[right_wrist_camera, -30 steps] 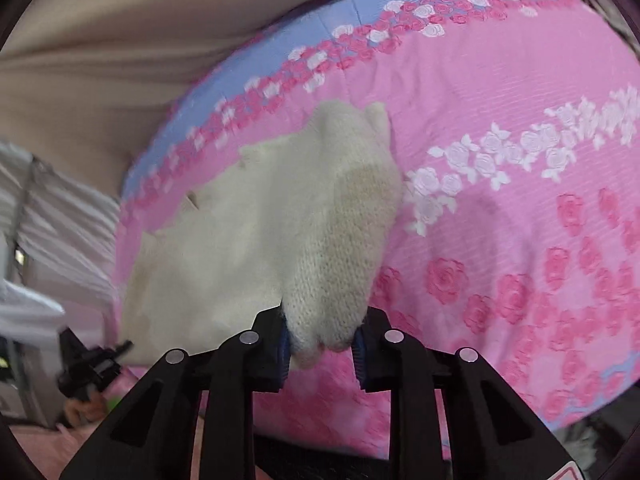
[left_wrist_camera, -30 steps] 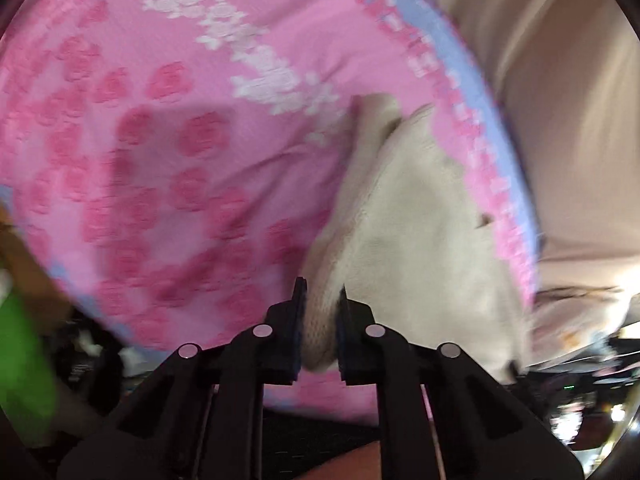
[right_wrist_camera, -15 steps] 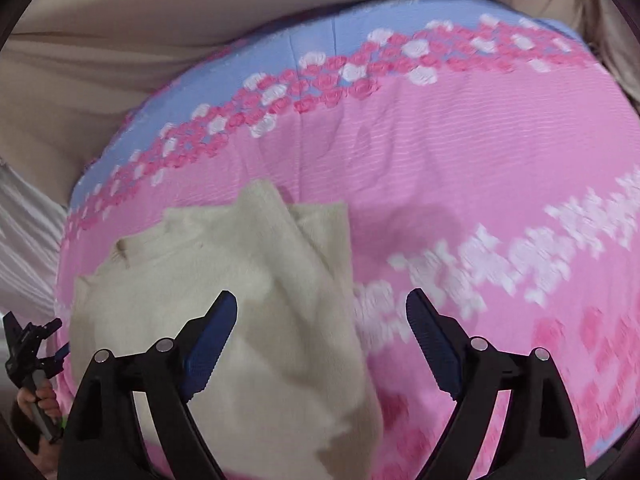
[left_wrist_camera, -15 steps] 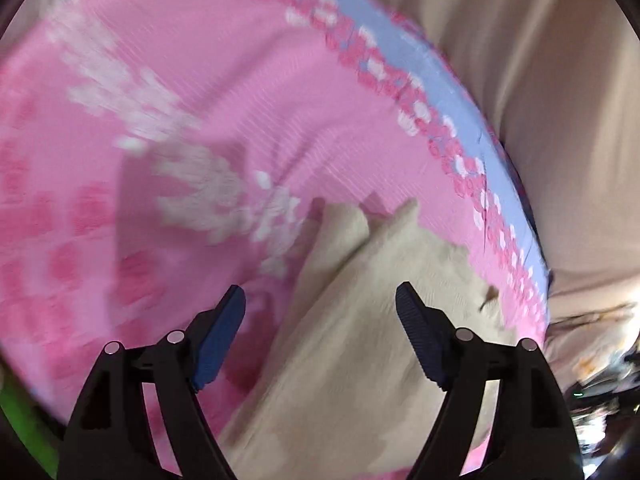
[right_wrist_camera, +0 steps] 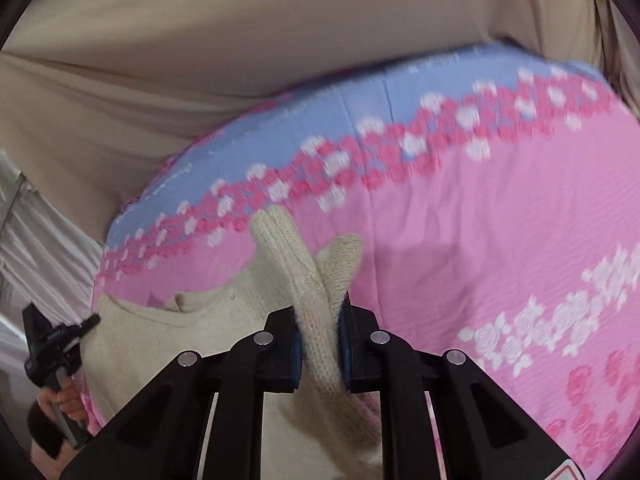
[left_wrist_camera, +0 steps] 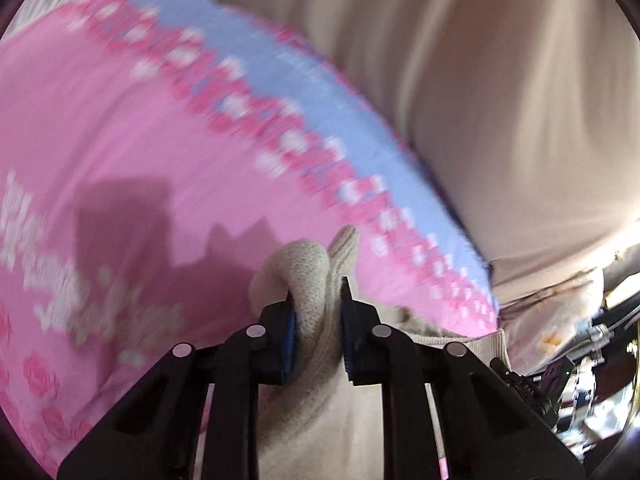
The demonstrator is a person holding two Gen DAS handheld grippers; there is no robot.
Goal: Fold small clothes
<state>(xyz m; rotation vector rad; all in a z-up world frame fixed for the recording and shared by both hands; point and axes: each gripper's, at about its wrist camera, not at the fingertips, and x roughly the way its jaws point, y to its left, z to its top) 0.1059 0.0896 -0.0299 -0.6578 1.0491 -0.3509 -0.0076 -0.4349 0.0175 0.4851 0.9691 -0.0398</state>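
A cream knit sweater (left_wrist_camera: 308,268) lies on a pink bedspread (left_wrist_camera: 120,120). In the left wrist view my left gripper (left_wrist_camera: 318,304) has its jaws closing, and the blue pads press on a rolled bunch of the knit. In the right wrist view the sweater (right_wrist_camera: 160,340) spreads to the lower left. My right gripper (right_wrist_camera: 320,312) is closing too, its pads pinching two raised folds of the knit. Most of the garment is hidden below both grippers.
The bedspread (right_wrist_camera: 480,220) has rose patterns and a blue border along its far edge. Beige cloth (right_wrist_camera: 240,40) hangs behind it. A hand (right_wrist_camera: 64,400) holding a black gripper handle shows at the left edge of the right wrist view.
Both grippers were shut on the sweater's edge, then opened wide and moved over it toward the blue border. Now each is shut on a new bunch of knit.
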